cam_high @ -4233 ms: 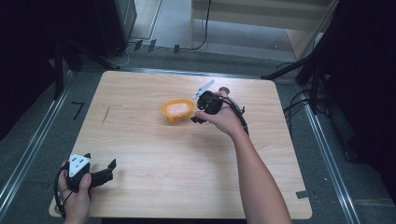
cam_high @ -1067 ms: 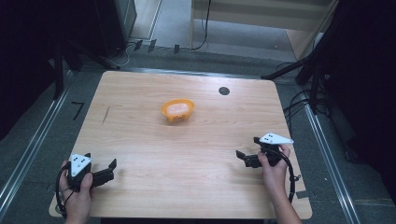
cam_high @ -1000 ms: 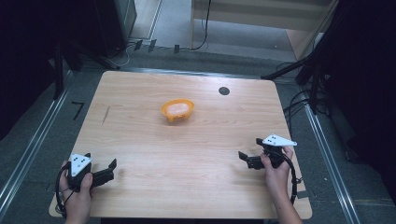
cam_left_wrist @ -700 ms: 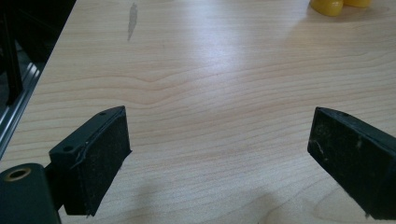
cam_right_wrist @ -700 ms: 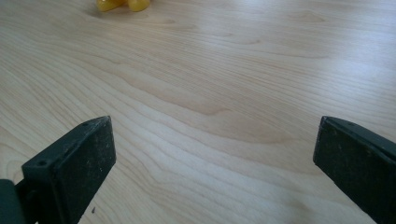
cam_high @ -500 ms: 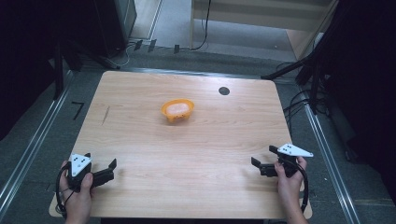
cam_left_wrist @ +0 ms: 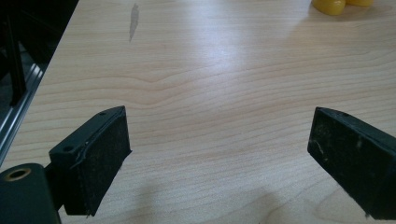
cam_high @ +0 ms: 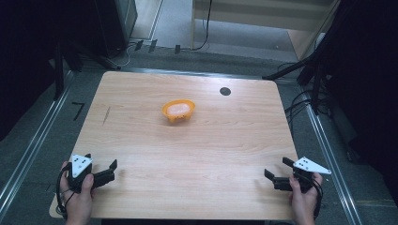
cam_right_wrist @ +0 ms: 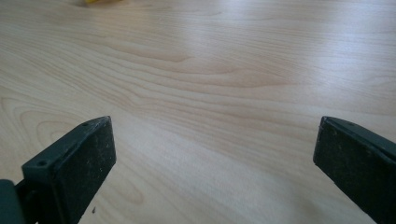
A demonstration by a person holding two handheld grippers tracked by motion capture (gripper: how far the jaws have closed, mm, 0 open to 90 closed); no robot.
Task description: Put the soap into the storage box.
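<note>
Desk [cam_high: 197, 154] of light wood, seen whole in the high view. Left hand-held gripper [cam_high: 110, 169] sits at the near left corner, right hand-held gripper [cam_high: 276, 174] at the near right corner, each gripped by a hand [cam_high: 77, 197] coming in from the bottom edge; both point inward across the desk. Orange bowl [cam_high: 178, 110] stands upright toward the far middle of the desk, something pale inside, well apart from both grippers. Small dark round spot [cam_high: 225, 91] on the desk farther back and to the right of the bowl.

Left gripper view: jaws spread wide, bare wood between them, nothing held. Yellow-orange base of the bowl [cam_left_wrist: 341, 5] cut off at the top right edge, far ahead. Grey scuff mark [cam_left_wrist: 134, 19] on the wood at upper left; the high view shows it as a thin line [cam_high: 106, 115] left of the bowl. Desk edge and a metal rail [cam_left_wrist: 18, 107] at the left.

Right gripper view: jaws also wide apart, nothing between them but wood grain. Sliver of yellow at the top left edge, too little to tell for sure that it is the bowl.
</note>
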